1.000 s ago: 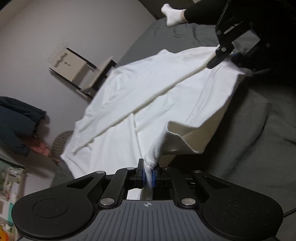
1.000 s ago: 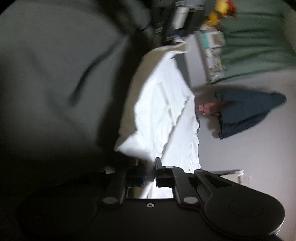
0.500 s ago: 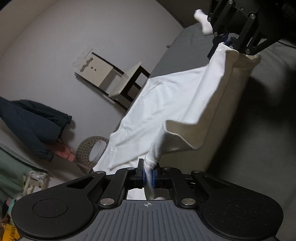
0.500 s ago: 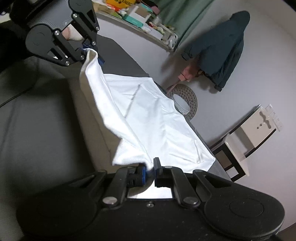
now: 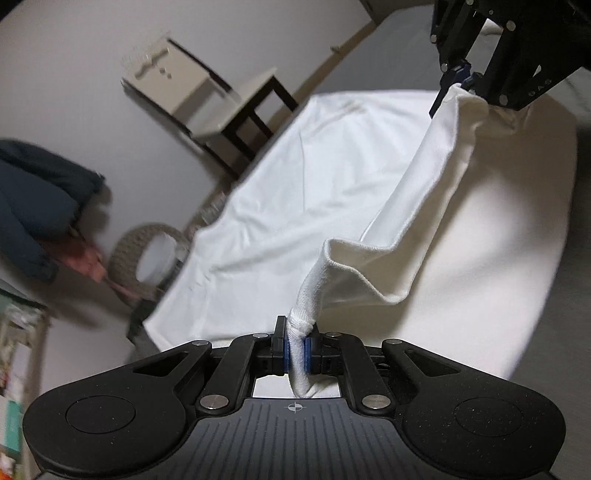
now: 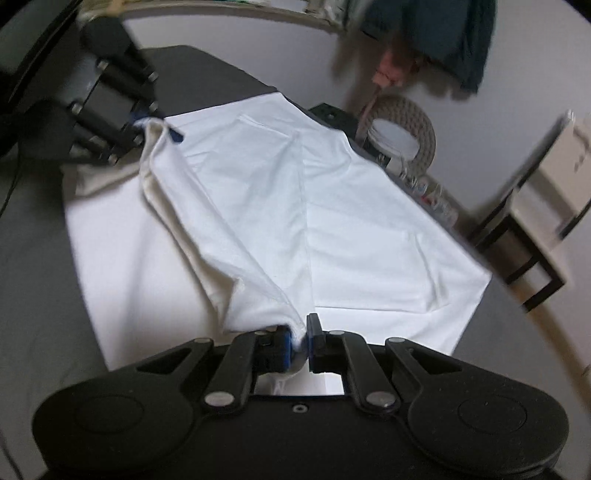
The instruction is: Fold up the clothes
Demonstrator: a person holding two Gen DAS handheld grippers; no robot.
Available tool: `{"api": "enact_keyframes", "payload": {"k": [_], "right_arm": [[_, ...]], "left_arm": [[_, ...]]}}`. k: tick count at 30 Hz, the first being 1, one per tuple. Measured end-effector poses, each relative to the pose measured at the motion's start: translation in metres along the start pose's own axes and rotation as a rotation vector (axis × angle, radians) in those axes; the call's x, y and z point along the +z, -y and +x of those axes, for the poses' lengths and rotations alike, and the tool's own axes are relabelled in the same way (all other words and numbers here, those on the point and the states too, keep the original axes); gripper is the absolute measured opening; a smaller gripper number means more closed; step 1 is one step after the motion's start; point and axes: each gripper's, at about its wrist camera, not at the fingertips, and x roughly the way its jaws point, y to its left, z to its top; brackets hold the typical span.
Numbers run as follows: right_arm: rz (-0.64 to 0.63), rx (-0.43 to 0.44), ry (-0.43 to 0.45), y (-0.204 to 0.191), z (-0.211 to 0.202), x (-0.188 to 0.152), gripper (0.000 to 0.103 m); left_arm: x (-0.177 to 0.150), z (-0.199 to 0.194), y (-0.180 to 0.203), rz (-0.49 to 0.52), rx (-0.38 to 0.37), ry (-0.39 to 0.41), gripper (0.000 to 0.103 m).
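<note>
I hold the white garment [image 5: 332, 177] edge clamped between left gripper [image 5: 295, 349] and right gripper [image 6: 298, 345], its body lying flat ahead of both.

Motion blur is smearing the dark jacket [image 6: 439, 33] hanging on the wall, and the frame's top edge is cutting it off. The white garment [image 5: 321, 192] is covering most of the dark bed [image 6: 33, 295], hiding the surface beneath. The bunched cloth is concealing the inner pad faces of the left gripper [image 5: 295, 349]. The small items beside the woven basket [image 6: 402, 129] are blurring beyond recognition. The frame edge is cropping the right gripper [image 5: 463, 79] in the left wrist view
</note>
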Motion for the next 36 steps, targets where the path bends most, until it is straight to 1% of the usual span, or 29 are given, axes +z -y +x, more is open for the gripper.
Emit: {"api": "enact_keyframes", "payload": {"k": [3, 4, 6, 8, 9, 10, 12, 14, 15, 16, 18, 20, 22, 24, 25, 26, 29, 31, 32, 33, 34, 35, 36], "right_arm": [[0.132, 0.052, 0.007, 0.017, 0.014, -0.006, 0.011], [0.177, 0.064, 0.015, 0.023, 0.018, -0.008, 0.017], [0.270, 0.080, 0.036, 0.033, 0.022, -0.014, 0.023], [0.350, 0.100, 0.061, 0.044, 0.025, -0.021, 0.031], [0.393, 0.107, 0.071, 0.049, 0.027, -0.024, 0.035], [0.437, 0.119, 0.082, 0.054, 0.028, -0.028, 0.035], [0.518, 0.156, 0.098, 0.064, 0.030, -0.034, 0.036], [0.598, 0.190, 0.125, 0.074, 0.028, -0.040, 0.041], [0.637, 0.203, 0.141, 0.079, 0.027, -0.043, 0.046], [0.680, 0.220, 0.152, 0.085, 0.026, -0.045, 0.048], [0.758, 0.247, 0.166, 0.098, 0.025, -0.049, 0.048], [0.762, 0.202, 0.145, 0.106, 0.026, -0.048, 0.048], [0.757, 0.149, 0.122, 0.112, 0.026, -0.050, 0.048], [0.773, 0.139, 0.105, 0.118, 0.026, -0.055, 0.048], [0.778, 0.134, 0.104, 0.120, 0.025, -0.058, 0.048], [0.784, 0.134, 0.104, 0.122, 0.023, -0.061, 0.048], [0.826, 0.218, 0.137, 0.123, 0.018, -0.073, 0.049], [0.847, 0.246, 0.130, 0.119, 0.021, -0.079, 0.049], [0.854, 0.254, 0.124, 0.116, 0.024, -0.081, 0.048], [0.859, 0.261, 0.120, 0.113, 0.026, -0.083, 0.046], [0.863, 0.258, 0.131, 0.109, 0.026, -0.086, 0.038], [0.867, 0.255, 0.143, 0.106, 0.027, -0.089, 0.032], [0.880, 0.253, 0.160, 0.104, 0.028, -0.091, 0.022]], "left_arm": [[-0.006, 0.015, 0.000, -0.047, -0.035, -0.021, 0.008], [-0.009, 0.020, -0.001, -0.070, -0.052, -0.026, 0.008], [-0.013, 0.028, -0.005, -0.119, -0.089, -0.033, 0.008], [-0.020, 0.032, -0.013, -0.202, -0.108, -0.025, 0.014], [-0.023, 0.033, -0.017, -0.245, -0.116, -0.020, 0.023], [-0.028, 0.035, -0.024, -0.317, -0.125, -0.019, 0.035], [-0.037, 0.038, -0.043, -0.484, -0.152, -0.017, 0.048], [-0.050, 0.040, -0.060, -0.619, -0.185, -0.002, 0.052], [-0.056, 0.041, -0.065, -0.655, -0.193, -0.005, 0.052], [-0.060, 0.043, -0.067, -0.670, -0.196, -0.014, 0.053], [-0.064, 0.045, -0.066, -0.665, -0.187, -0.028, 0.054], [-0.066, 0.047, -0.066, -0.671, -0.178, -0.033, 0.059], [-0.067, 0.048, -0.074, -0.708, -0.204, -0.021, 0.061], [-0.067, 0.049, -0.083, -0.731, -0.227, -0.017, 0.062], [-0.065, 0.050, -0.086, -0.716, -0.224, -0.024, 0.066], [-0.062, 0.048, -0.088, -0.687, -0.223, -0.021, 0.067], [-0.051, 0.042, -0.090, -0.583, -0.232, -0.003, 0.068], [-0.044, 0.039, -0.095, -0.540, -0.236, -0.003, 0.068], [-0.042, 0.038, -0.099, -0.538, -0.246, -0.006, 0.068], [-0.041, 0.039, -0.104, -0.551, -0.260, -0.009, 0.069], [-0.040, 0.039, -0.109, -0.568, -0.273, -0.015, 0.069], [-0.038, 0.039, -0.114, -0.573, -0.271, -0.021, 0.069], [-0.037, 0.038, -0.117, -0.574, -0.263, -0.027, 0.069]]}}
